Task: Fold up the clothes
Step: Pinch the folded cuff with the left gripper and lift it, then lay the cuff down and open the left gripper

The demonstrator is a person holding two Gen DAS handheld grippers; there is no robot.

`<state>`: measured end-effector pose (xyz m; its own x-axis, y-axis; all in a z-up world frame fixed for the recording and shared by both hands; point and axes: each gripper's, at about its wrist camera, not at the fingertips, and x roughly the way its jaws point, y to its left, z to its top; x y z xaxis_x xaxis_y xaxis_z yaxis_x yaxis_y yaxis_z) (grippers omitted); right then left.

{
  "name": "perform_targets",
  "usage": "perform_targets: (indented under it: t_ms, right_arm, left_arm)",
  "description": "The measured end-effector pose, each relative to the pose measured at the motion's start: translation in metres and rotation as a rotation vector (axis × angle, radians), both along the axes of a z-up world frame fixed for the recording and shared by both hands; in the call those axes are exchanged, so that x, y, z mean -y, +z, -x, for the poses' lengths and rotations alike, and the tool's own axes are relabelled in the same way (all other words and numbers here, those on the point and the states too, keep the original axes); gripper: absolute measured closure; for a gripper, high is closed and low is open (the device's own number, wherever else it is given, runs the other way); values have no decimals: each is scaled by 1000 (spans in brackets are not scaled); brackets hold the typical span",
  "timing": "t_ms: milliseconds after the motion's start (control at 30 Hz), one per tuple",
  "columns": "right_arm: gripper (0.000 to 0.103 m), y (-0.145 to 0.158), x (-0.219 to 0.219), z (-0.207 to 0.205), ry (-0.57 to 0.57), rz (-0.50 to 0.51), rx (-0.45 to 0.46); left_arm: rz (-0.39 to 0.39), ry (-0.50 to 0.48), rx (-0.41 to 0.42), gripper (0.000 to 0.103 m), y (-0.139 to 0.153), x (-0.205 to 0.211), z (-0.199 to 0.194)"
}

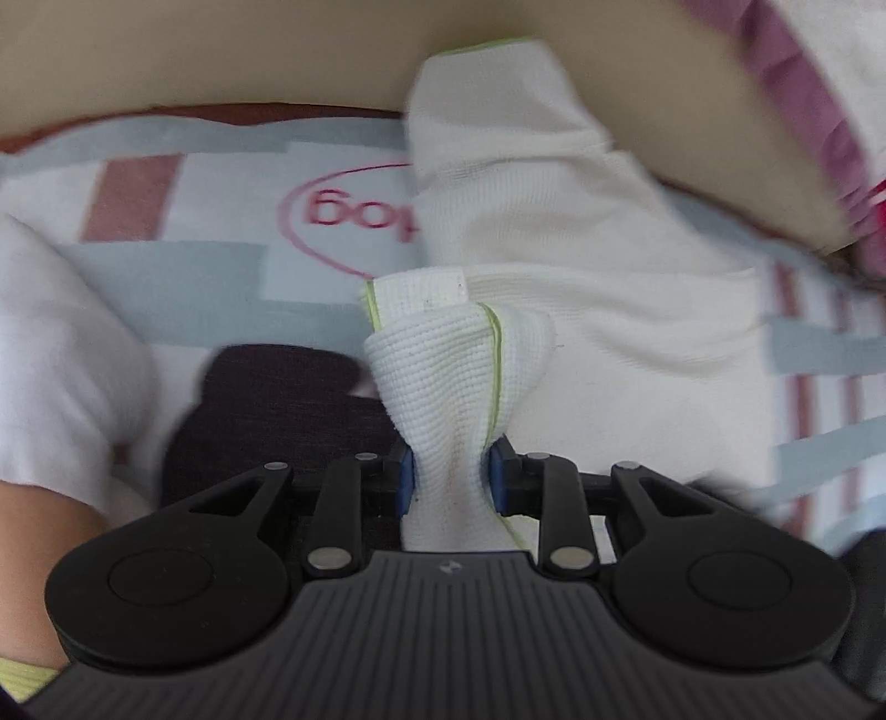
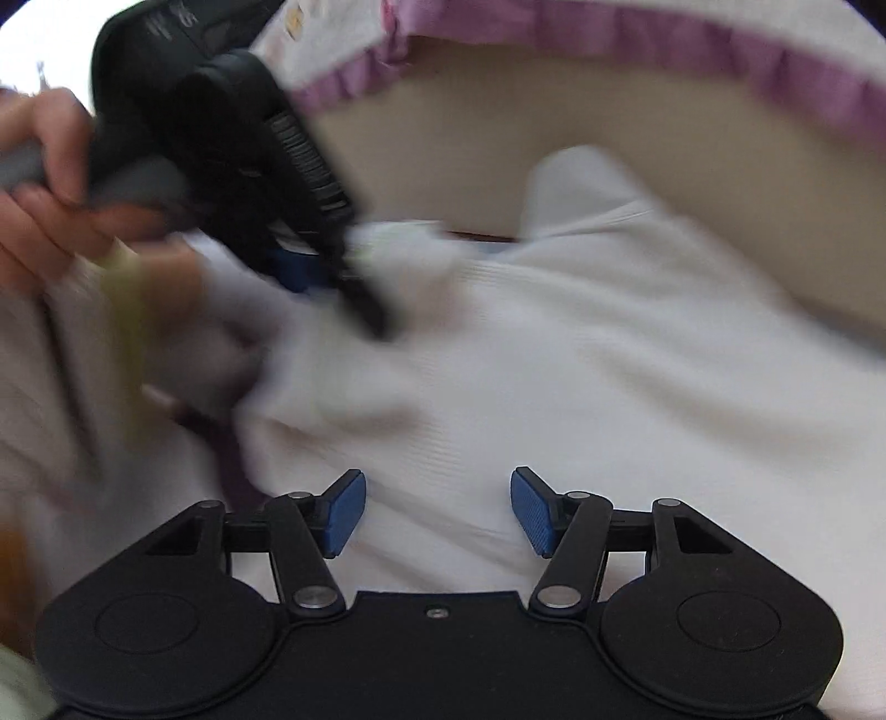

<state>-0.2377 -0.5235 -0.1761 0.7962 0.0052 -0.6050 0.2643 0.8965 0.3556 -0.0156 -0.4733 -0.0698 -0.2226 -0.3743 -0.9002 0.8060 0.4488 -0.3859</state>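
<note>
A white ribbed garment (image 1: 581,310) with a thin lime-green edge lies spread over a patterned cloth. My left gripper (image 1: 451,476) is shut on a bunched fold of the white garment, which sticks up between the blue pads. In the right wrist view the same white garment (image 2: 554,354) fills the middle. My right gripper (image 2: 437,512) is open and empty just above it, blue pads wide apart. The left gripper (image 2: 310,266) shows there at upper left, held by a hand, pinching the cloth.
A grey, white and pink patterned cloth (image 1: 221,243) with red lettering covers the surface. A beige board (image 1: 221,55) runs along the far side. A white fabric with purple trim (image 2: 664,50) lies beyond. A dark cloth (image 1: 277,410) sits near the left gripper.
</note>
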Motion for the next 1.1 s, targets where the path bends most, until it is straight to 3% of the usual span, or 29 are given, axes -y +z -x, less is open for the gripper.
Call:
perform_targets:
  t_ms: [33,100,133,167,200,333,400,467,567,600,633,667,767,833,967,1100]
  right_arm:
    - [39,0,-5,-1,21,-22,25]
    - [39,1,-11,6,32,-59,103]
    - [39,-1,-9,13,10,-100,140]
    - [39,-3,-5,21,-21,-145,175]
    - [39,-6,0,26,-65,-182,192]
    - [39,-19,11,38,-235,-289,196]
    - [33,-26,14,40,-288,-359,202]
    - [31,-31,15,33,-339,-433,218]
    - [32,-35,17,18,-407,-537,250]
    - [49,-34,20,12,-434,-550,272]
    - [58,-29,18,11,-461,-528,301]
    - [65,-18,8,7,-450,-400,290]
    - [65,18,-37,-14,-330,122,174]
    - [65,19,-61,-24,-209,266,125]
    - [65,6,-69,-31,-104,182,95]
    - [64,-8,-68,-35,-92,102,38]
  left_arm:
    - [45,-18,-57,79,2,1,0]
    - [121,-62,-150,68,6,5,5]
    - [142,-76,-162,44,7,8,9]
    - [157,-89,-164,29,8,12,12]
    - [173,-101,-165,30,10,15,16]
    - [147,-158,120,30,17,25,32]
    - [89,-166,201,30,13,28,35]
    - [42,-150,227,30,7,29,33]
    - [13,-74,198,31,0,24,20]
    - [8,-44,184,31,-2,22,14]
    - [9,-14,174,32,-1,20,9]
    - [15,4,178,32,0,18,6]
    - [47,11,221,32,10,11,2]
    - [87,-22,224,32,16,10,4]
    - [186,-188,96,30,25,13,22]
    - [161,-429,114,29,12,24,68]
